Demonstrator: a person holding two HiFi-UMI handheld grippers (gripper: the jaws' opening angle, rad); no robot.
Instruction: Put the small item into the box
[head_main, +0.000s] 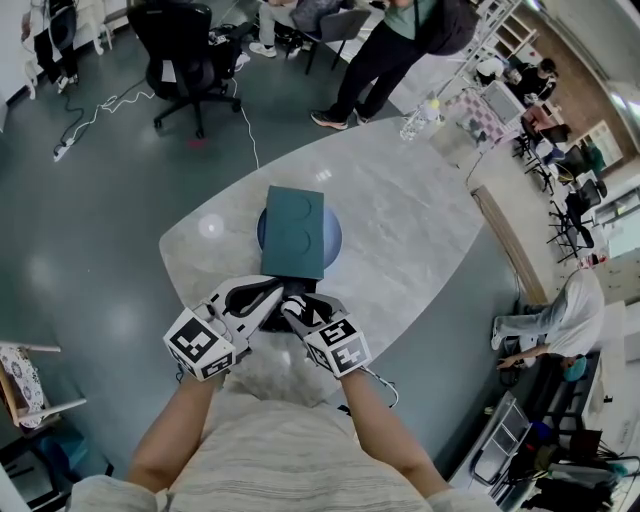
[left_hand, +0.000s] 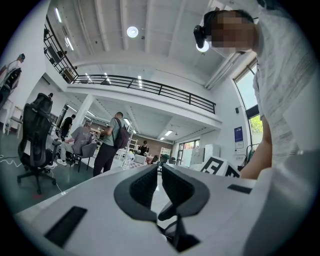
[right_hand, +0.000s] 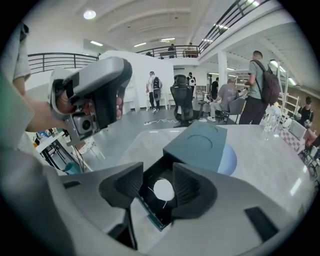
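Note:
A small white round item (right_hand: 163, 190) lies inside the open dark box (right_hand: 150, 207) near the table's front edge. My right gripper (right_hand: 157, 171) hangs just above it, open, one jaw on each side of the item and neither touching it. The box's teal lid (head_main: 295, 232) rests apart on a blue plate (head_main: 334, 238) further back. In the head view both grippers sit close together over the box, left gripper (head_main: 262, 297) and right gripper (head_main: 297, 304). The left gripper (left_hand: 160, 170) points out across the room, its pads a narrow slit apart with nothing between them.
The oval marble table (head_main: 400, 200) drops off right behind my grippers. A water bottle (head_main: 420, 118) stands at its far right edge. On the floor beyond are an office chair (head_main: 180, 50), cables and a standing person (head_main: 380, 55).

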